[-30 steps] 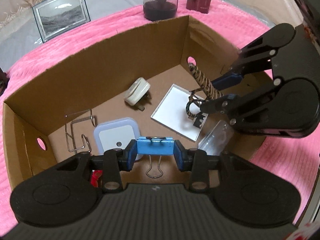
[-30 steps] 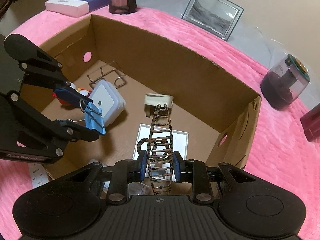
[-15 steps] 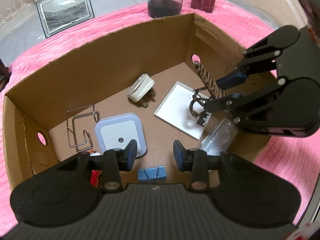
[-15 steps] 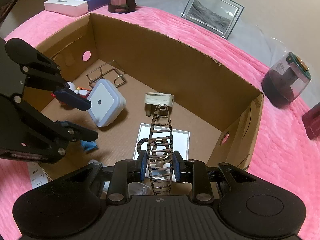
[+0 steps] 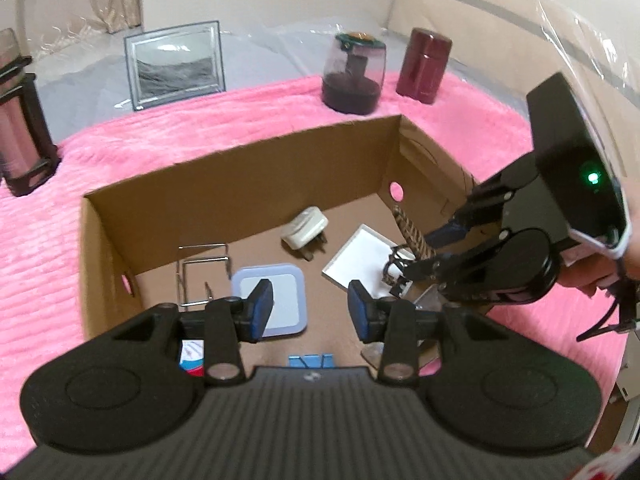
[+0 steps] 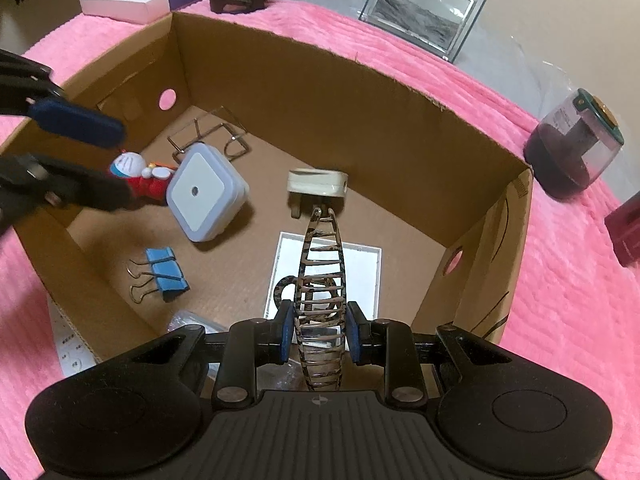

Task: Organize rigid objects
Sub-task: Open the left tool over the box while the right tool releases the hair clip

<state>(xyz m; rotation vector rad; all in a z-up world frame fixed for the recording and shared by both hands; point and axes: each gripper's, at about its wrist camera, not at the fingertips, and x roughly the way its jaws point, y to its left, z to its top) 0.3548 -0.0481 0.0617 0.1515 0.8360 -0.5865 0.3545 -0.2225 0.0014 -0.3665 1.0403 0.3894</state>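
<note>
A cardboard box (image 6: 320, 92) (image 5: 240, 184) stands on a pink blanket. My left gripper (image 5: 310, 312) (image 6: 120, 166) hovers open above the box's near-left side with nothing between its fingers. Below it a blue binder clip (image 6: 166, 270) (image 5: 310, 361) lies on the box floor. My right gripper (image 6: 320, 332) (image 5: 416, 254) is shut on a tortoiseshell hair clip (image 6: 320, 280) (image 5: 410, 232), held over a flat white tile (image 6: 360, 268). Also in the box are a square night light (image 6: 202, 196), a white plug (image 6: 318, 182), a wire holder (image 6: 208, 136) and a small toy figure (image 6: 140, 172).
Beyond the box on the blanket stand a picture frame (image 5: 176, 64), a dark jar (image 5: 354, 76), a dark red canister (image 5: 424, 66) and a pink tumbler (image 5: 20, 132). A white carton (image 6: 124, 4) lies at the far left. A clear plastic packet (image 6: 192, 320) rests at the box's near wall.
My left gripper let go of the blue binder clip, which dropped to the box floor, then rose and drew back. The right gripper kept still with the hair clip.
</note>
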